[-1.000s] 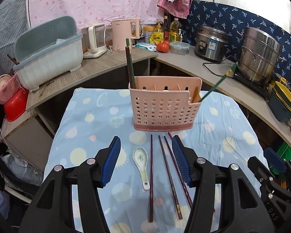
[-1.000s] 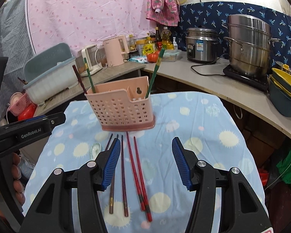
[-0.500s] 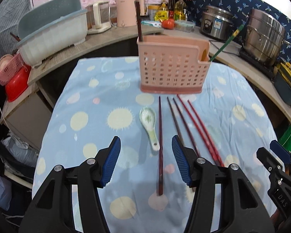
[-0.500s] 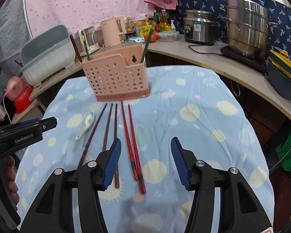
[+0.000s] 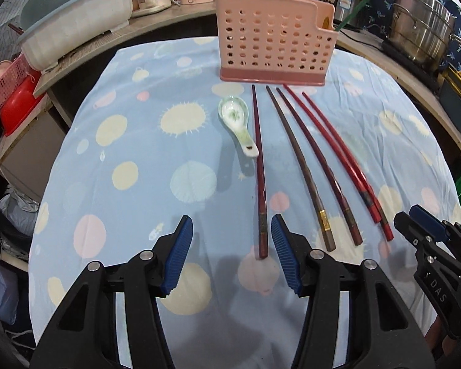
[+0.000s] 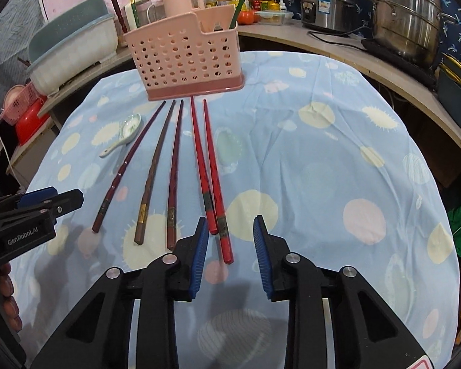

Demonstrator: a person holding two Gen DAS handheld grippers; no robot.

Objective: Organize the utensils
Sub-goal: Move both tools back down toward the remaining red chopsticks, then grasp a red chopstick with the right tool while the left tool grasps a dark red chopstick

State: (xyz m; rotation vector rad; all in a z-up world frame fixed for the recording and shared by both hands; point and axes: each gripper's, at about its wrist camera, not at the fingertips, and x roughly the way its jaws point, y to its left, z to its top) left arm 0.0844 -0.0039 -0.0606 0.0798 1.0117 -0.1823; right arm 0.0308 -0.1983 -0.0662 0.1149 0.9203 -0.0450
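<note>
Three chopsticks already stand in the pink holder (image 6: 187, 58); five chopsticks (image 6: 175, 169) and a spoon (image 5: 238, 121) are left on the surface before it. Both left gripper (image 5: 232, 252) and right gripper (image 6: 229, 250) are held spread, empty.

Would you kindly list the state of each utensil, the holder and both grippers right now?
Left gripper: open, empty.
Right gripper: open, empty.
Holder: upright, chopsticks standing in it.
Spoon: lying on the cloth, bowl up.
Five chopsticks: lying side by side on the cloth.
</note>
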